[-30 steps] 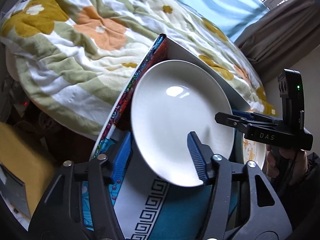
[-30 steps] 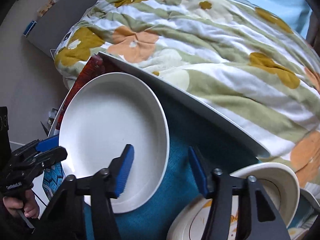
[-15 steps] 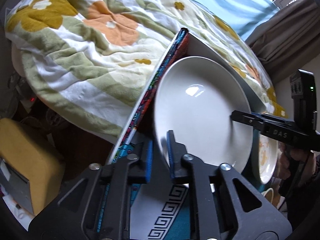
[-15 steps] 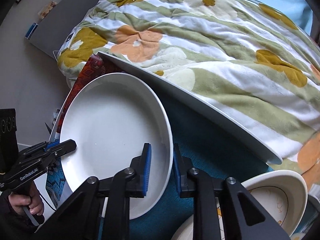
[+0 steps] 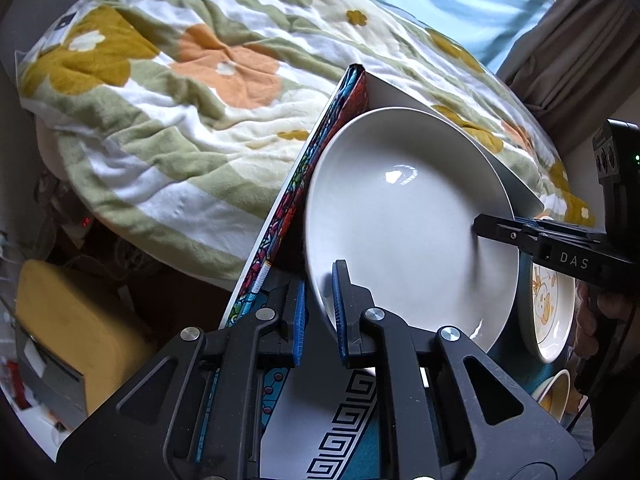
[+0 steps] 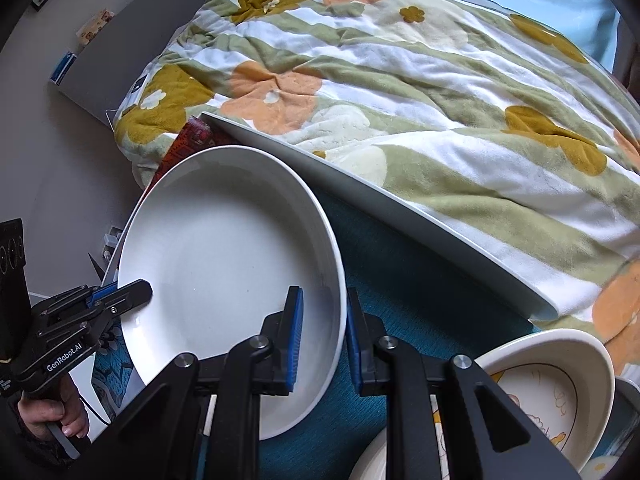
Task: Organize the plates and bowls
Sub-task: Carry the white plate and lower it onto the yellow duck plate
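A large plain white plate (image 5: 404, 220) is held over the teal cloth. My left gripper (image 5: 318, 312) is shut on its near left rim. My right gripper (image 6: 323, 334) is shut on its opposite rim; the plate also shows in the right wrist view (image 6: 224, 280). The right gripper's fingers (image 5: 504, 232) reach over the plate's right edge in the left wrist view, and the left gripper's fingers (image 6: 120, 296) show at the plate's left edge in the right wrist view. A cream bowl with a yellow drawing (image 6: 556, 380) sits at the right; it also shows in the left wrist view (image 5: 550, 312).
A white tabletop with a teal patterned cloth (image 5: 344, 440) has its far edge (image 6: 380, 208) against a bed with a floral blanket (image 5: 180, 92). A second patterned dish (image 6: 372, 456) and a small bowl (image 5: 556, 396) lie near. A yellow box (image 5: 60, 328) stands low left.
Both grippers went from open to shut on opposite rims of the white plate. The plate now looks lifted and tilted a little.
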`<state>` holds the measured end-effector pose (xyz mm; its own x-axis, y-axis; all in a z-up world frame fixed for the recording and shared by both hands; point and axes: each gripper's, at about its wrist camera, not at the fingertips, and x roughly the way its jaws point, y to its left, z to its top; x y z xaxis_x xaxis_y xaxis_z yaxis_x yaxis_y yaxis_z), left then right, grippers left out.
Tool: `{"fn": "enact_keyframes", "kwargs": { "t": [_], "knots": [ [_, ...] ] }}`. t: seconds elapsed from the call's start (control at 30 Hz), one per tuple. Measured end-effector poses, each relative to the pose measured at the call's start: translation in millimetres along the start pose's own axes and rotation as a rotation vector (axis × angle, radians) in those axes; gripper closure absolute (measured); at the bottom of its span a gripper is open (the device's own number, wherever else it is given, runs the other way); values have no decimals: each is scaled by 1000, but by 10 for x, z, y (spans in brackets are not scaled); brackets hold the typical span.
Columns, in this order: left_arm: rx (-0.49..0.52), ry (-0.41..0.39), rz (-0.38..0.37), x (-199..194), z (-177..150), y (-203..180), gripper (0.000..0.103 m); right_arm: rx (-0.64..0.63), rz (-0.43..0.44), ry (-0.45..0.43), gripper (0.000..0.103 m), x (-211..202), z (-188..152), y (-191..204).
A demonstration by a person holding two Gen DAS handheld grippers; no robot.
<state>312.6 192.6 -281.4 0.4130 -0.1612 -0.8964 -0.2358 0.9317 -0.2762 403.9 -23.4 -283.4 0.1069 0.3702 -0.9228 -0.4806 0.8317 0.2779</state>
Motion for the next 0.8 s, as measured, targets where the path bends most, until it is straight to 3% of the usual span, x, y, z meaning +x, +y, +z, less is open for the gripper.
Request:
{"fn": "enact_keyframes", "kwargs": {
  "t": [0.47, 0.8],
  "knots": [
    [105, -15, -15, -371, 11, -221, 92, 85, -21, -43, 85, -377, -165, 53],
    [246, -39, -100, -919, -284, -750, 92, 219, -79, -125, 85, -1164, -767, 36]
  ]
}}
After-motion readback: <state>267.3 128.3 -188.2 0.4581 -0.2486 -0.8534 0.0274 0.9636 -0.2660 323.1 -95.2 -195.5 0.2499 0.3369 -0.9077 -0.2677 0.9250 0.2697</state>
